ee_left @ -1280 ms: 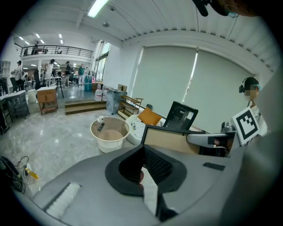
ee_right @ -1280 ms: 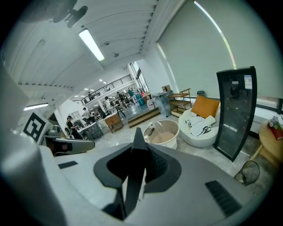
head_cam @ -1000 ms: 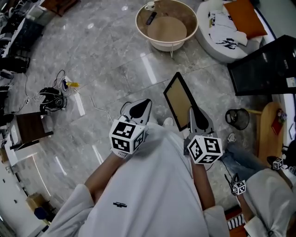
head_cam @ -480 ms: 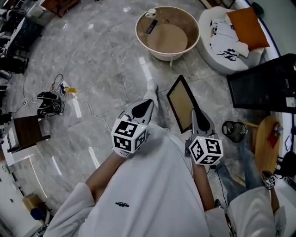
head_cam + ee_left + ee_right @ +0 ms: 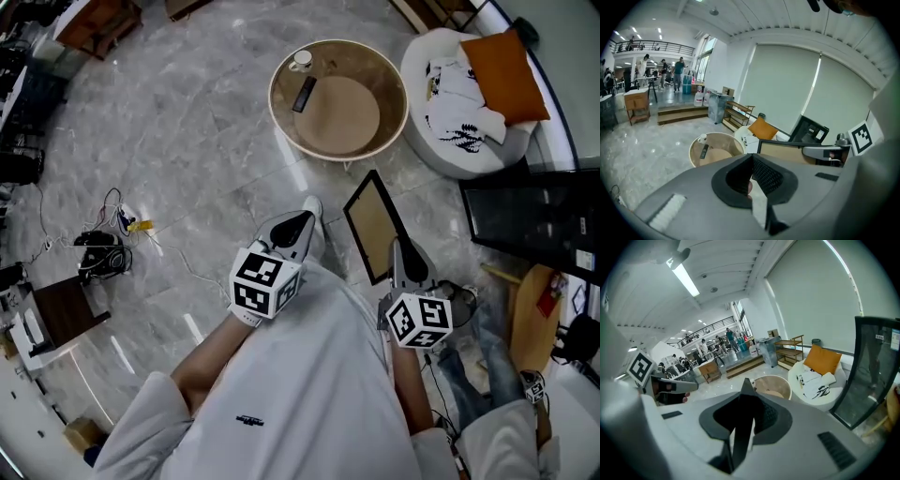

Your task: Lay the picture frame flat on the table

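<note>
The picture frame (image 5: 373, 228) is gripped by its edge in the narrowly parted jaws of the right gripper (image 5: 400, 251). The left gripper (image 5: 300, 225) is closed on nothing. The round table (image 5: 309, 148) has been brought nearer than a second ago, but it lies far ahead; laying flat remains undone.

Picture frame (image 5: 373, 225) between jaws of right gripper (image 5: 399, 247), right of left gripper (image 5: 302, 221). Round table (image 5: 349, 117) beyond frame. Cup (image 5: 301, 61) and remote (image 5: 305, 94) on table's left part. Seat (image 5: 419, 117) right of table, cushion (image 5: 506, 61) on it. Cable tangle (image 5: 98, 255) on floor, far left.
</note>
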{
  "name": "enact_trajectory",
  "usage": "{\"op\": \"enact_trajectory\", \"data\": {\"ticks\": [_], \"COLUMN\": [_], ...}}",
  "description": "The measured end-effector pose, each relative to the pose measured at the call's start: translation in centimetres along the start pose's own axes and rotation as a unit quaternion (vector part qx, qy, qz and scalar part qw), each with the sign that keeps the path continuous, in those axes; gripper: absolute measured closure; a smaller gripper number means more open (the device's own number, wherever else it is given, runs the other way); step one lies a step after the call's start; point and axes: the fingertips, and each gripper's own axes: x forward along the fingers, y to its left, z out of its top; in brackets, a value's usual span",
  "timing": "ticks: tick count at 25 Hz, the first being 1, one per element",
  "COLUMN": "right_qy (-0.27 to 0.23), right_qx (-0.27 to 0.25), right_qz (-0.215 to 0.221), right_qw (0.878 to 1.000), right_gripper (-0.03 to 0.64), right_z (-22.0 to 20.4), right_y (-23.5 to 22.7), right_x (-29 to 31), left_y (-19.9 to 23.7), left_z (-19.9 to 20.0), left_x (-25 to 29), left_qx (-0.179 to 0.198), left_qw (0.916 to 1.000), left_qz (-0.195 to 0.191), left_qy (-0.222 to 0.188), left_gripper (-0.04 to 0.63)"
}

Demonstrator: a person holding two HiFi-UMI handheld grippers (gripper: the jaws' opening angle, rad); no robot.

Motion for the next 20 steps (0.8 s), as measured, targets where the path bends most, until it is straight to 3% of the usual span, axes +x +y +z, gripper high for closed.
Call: {"op": "enact_trajectory", "data": {"ticks": [7, 12, 20], "right_qy": [0.005, 0.006, 0.025], "right_qx": [-0.004, 0.003, -0.023], "right_qz": [-0.024, -0.024, 0.001], "right_qw": [1.0, 1.0, 0.999], "right_gripper": [0.569, 0.569, 0.569], "right_z": [6.5, 8.8, 11.1], "right_y": [1.1, 1.1, -0.4], "right_x": [9.0, 13.9, 17.9], "left_y": [7.3, 10.4, 11.0], "left_z": [7.3, 8.9, 10.5], "left_x": [4.8, 8.2, 11.0], "left_qx": [-0.006, -0.014, -0.024], "left_qw": [0.9997, 0.9994, 0.9994], "left_qz": [-0.022, -0.026, -0.014], "left_qy": [0.003, 0.017, 0.023], "left_gripper": [0.603, 0.604, 0.603]}}
